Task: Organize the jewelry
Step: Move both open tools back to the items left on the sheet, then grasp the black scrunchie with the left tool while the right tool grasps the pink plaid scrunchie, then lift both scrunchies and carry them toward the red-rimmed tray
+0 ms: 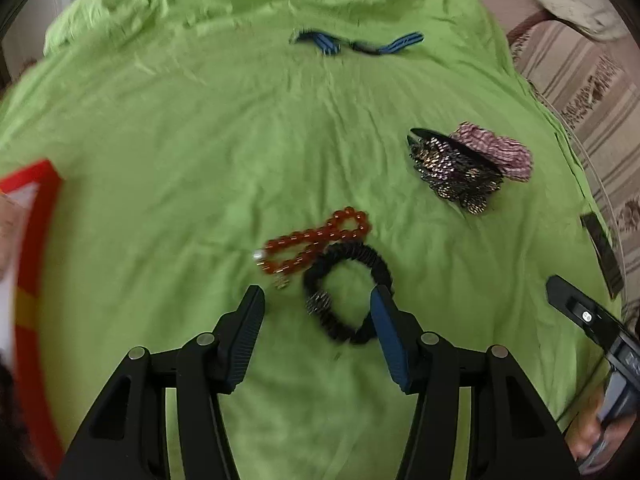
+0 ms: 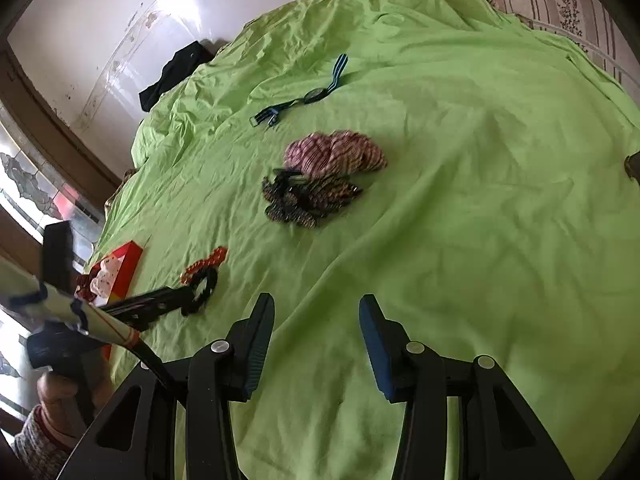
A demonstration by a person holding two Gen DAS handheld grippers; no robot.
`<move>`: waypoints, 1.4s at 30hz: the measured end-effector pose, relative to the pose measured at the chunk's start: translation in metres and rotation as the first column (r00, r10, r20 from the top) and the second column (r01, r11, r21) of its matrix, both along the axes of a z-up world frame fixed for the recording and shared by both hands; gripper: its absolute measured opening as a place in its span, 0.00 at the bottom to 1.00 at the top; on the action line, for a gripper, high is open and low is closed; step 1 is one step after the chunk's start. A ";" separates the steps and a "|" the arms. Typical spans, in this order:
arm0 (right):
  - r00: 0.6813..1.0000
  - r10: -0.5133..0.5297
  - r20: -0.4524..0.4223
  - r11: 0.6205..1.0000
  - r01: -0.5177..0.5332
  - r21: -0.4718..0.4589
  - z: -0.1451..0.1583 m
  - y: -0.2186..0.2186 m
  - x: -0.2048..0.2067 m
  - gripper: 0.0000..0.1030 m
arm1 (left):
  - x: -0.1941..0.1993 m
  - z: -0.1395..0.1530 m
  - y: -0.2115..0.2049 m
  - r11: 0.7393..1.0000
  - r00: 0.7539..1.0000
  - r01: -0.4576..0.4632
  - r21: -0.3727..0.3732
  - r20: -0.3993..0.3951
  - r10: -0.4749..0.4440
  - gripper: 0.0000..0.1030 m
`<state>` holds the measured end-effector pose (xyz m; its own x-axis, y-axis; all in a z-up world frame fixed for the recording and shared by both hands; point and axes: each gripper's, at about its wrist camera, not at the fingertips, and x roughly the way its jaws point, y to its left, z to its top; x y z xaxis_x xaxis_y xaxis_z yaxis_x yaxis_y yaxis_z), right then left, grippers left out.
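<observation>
Left wrist view: left gripper spread wide, grasping nothing, low over the green sheet. Black bracelet lies between its fingers, the right finger overlapping the ring. Red bead bracelet touches it on the far side. Sequined pile and pink striped scrunchie sit right; blue strap far back; red box at left edge.

Right wrist view: right gripper released, empty, above bare sheet, well apart from the bracelets.

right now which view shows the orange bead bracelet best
The left wrist view: the orange bead bracelet lies close ahead of the open left gripper, beads distinct. The right wrist view shows it small and blurred.
</observation>
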<state>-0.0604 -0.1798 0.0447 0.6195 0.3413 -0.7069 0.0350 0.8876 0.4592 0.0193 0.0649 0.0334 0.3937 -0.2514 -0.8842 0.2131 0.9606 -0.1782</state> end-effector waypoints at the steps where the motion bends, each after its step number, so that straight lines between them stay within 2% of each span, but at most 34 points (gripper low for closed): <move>1: 1.000 -0.004 0.003 1.000 0.004 0.003 0.001 -0.003 0.002 0.47 | 0.004 -0.006 -0.004 1.000 1.000 -0.009 0.006 -0.009 0.009 0.30; 3: 1.000 -0.014 0.012 1.000 0.014 0.002 0.004 -0.007 0.008 0.47 | 0.003 -0.007 -0.004 1.000 1.000 -0.022 0.020 0.001 0.022 0.15; 4: 1.000 -0.019 0.020 1.000 0.019 -0.002 0.007 -0.009 0.011 0.48 | 0.001 -0.006 -0.002 1.000 1.000 -0.018 0.003 -0.002 0.018 0.13; 5: 0.999 -0.023 0.031 1.000 0.024 -0.007 0.011 -0.011 0.015 0.49 | -0.001 -0.005 -0.001 1.000 1.000 -0.016 -0.005 -0.006 0.016 0.13; 10: 0.995 -0.051 0.082 0.998 0.054 -0.038 0.027 -0.016 0.042 0.71 | -0.030 0.010 0.027 0.999 1.000 -0.012 -0.036 -0.001 0.012 0.13; 14: 0.996 -0.032 0.085 0.996 0.039 -0.085 0.030 -0.006 0.072 0.71 | -0.040 0.008 0.038 0.999 1.000 -0.003 -0.054 -0.004 0.003 0.13; 18: 0.998 -0.042 0.047 0.992 0.047 -0.115 0.020 0.003 0.101 0.71 | -0.037 -0.002 0.035 0.999 1.000 -0.006 -0.051 -0.019 0.005 0.13; 20: 0.999 -0.039 0.024 0.990 0.042 -0.131 0.014 0.006 0.110 0.47 | -0.037 -0.003 0.033 0.998 1.000 -0.008 -0.055 -0.009 0.007 0.13; 21: 1.000 -0.030 0.006 0.991 0.031 -0.130 0.011 0.006 0.113 0.15 | -0.036 -0.003 0.033 0.998 1.000 -0.009 -0.058 -0.008 0.009 0.13; 22: 1.000 -0.023 -0.011 0.993 0.021 -0.120 0.009 0.005 0.115 0.12 | -0.035 -0.004 0.033 0.998 1.000 -0.011 -0.061 -0.011 0.010 0.14; 27: 0.998 -0.054 0.017 0.997 0.055 -0.059 0.022 -0.007 0.089 0.10 | -0.033 -0.006 0.031 0.997 1.000 -0.025 -0.071 -0.004 0.025 0.14; 29: 0.999 -0.053 0.014 0.999 0.052 0.011 0.027 -0.012 0.075 0.10 | -0.034 -0.005 0.031 0.997 0.999 -0.032 -0.077 -0.005 0.032 0.14; 31: 0.999 -0.039 -0.015 0.988 0.041 0.150 0.027 -0.020 0.056 0.10 | -0.036 -0.004 0.033 0.996 0.999 -0.034 -0.087 -0.015 0.032 0.14; 33: 0.998 -0.017 -0.063 0.929 0.039 0.369 0.017 -0.031 0.030 0.11 | -0.040 -0.002 0.036 0.995 0.999 -0.029 -0.101 -0.023 0.027 0.14; 35: 0.995 -0.001 -0.103 0.859 0.054 0.509 0.004 -0.036 0.013 0.11 | -0.044 0.001 0.038 0.994 1.000 -0.023 -0.108 -0.024 0.020 0.14; 36: 0.991 -0.003 -0.134 0.827 0.078 0.557 -0.007 -0.039 0.005 0.14 | -0.045 0.001 0.039 0.994 1.000 -0.021 -0.109 -0.025 0.018 0.14; 37: 0.985 -0.013 -0.172 0.810 0.111 0.575 -0.018 -0.041 -0.002 0.14 | -0.046 0.001 0.039 0.994 0.999 -0.022 -0.104 -0.028 0.020 0.14; 38: 0.981 -0.033 -0.193 0.820 0.137 0.556 -0.025 -0.044 -0.006 0.15 | -0.046 0.001 0.039 0.995 0.999 -0.025 -0.101 -0.030 0.022 0.14; 40: 0.971 -0.104 -0.213 0.864 0.195 0.465 -0.031 -0.053 -0.012 0.23 | -0.046 0.002 0.038 0.995 0.999 -0.025 -0.094 -0.028 0.022 0.14; 41: 0.966 -0.156 -0.205 0.896 0.226 0.383 -0.030 -0.058 -0.016 0.25 | -0.047 0.003 0.037 0.996 0.999 -0.023 -0.089 -0.024 0.021 0.14; 42: 0.964 -0.183 -0.193 0.914 0.239 0.326 -0.026 -0.061 -0.018 0.31 | -0.047 0.003 0.036 0.996 1.000 -0.020 -0.082 -0.022 0.019 0.14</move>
<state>-0.0780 -0.2411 0.0185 0.5963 0.4537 -0.6623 0.2996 0.6397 0.7079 -0.0276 0.1009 0.0362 0.3807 -0.3164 -0.8689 0.1898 0.9464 -0.2615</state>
